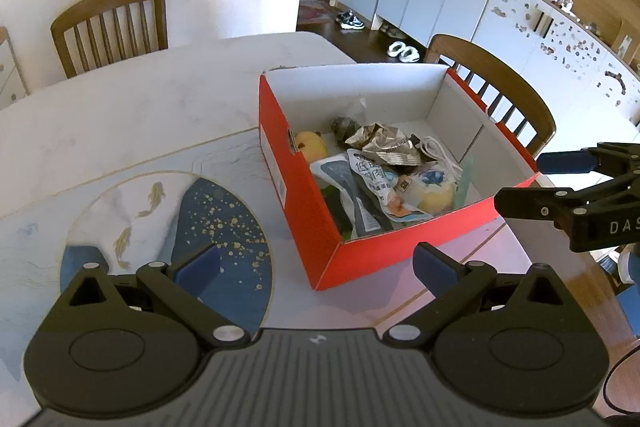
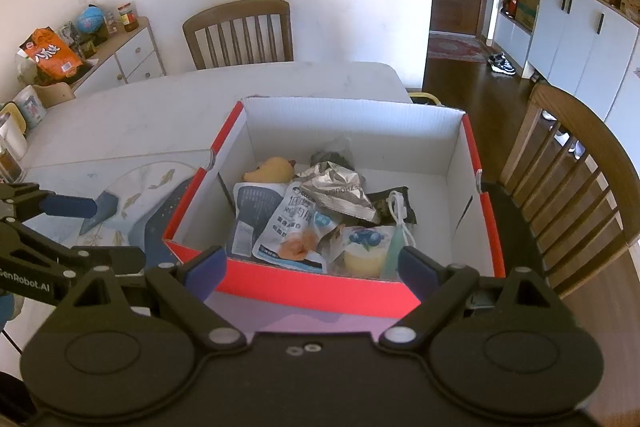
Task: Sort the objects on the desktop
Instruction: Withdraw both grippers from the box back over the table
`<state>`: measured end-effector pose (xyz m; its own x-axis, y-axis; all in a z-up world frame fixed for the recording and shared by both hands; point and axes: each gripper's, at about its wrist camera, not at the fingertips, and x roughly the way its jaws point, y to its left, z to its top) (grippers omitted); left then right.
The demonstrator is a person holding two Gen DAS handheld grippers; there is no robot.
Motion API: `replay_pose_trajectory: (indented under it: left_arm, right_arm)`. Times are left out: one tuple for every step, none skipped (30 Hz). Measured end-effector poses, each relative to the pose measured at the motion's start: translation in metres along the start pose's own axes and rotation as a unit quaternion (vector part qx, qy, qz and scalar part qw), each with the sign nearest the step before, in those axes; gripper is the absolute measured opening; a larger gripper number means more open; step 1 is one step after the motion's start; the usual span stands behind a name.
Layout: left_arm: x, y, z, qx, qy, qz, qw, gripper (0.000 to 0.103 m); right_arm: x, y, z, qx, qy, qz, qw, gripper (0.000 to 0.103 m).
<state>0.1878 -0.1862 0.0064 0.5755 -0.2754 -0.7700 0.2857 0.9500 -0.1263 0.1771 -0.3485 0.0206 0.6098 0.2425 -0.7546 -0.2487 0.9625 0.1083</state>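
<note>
A red cardboard box sits on the white table, holding snack packets, a yellow rubber duck and a white cable. Near it, the left gripper and right gripper hang released, empty-jawed.

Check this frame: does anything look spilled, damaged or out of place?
Nothing is spilled. The red box sits upright on the table, holding a loose jumble: a crumpled foil wrapper, snack packets, a white cable and a yellow duck toy. Both tools, left and right, are open and empty.
</note>
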Motion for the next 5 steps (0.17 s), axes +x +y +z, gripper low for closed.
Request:
replay_pose_trajectory:
  left_arm:
    - [-0.0014,-0.0003,-0.0004,0.001,-0.004,0.005,1.0000,0.103]
    - [-0.0024,-0.0006,-0.0005,0.004,-0.008,0.008,0.9999,0.103]
    - [-0.0035,-0.0007,-0.0007,0.007,-0.011,0.009,0.9999,0.103]
    - [-0.0045,-0.0003,-0.0005,0.009,-0.011,0.007,0.9999,0.103]
    - [-0.0051,0.0003,-0.0004,0.009,-0.010,0.005,0.9999,0.103]
  right_arm:
    - [0.0000,0.0006,-0.0005,0.000,0.001,-0.001,1.000,0.093]
    - [-0.0004,0.0013,-0.0009,0.001,0.001,-0.002,1.000,0.093]
    - [-0.0008,0.0015,-0.0013,0.001,0.001,-0.002,1.000,0.093]
    - [-0.0009,0.0021,-0.0014,0.002,0.002,-0.003,1.000,0.093]
    - [-0.0011,0.0027,-0.0016,0.003,0.002,-0.004,1.000,0.093]
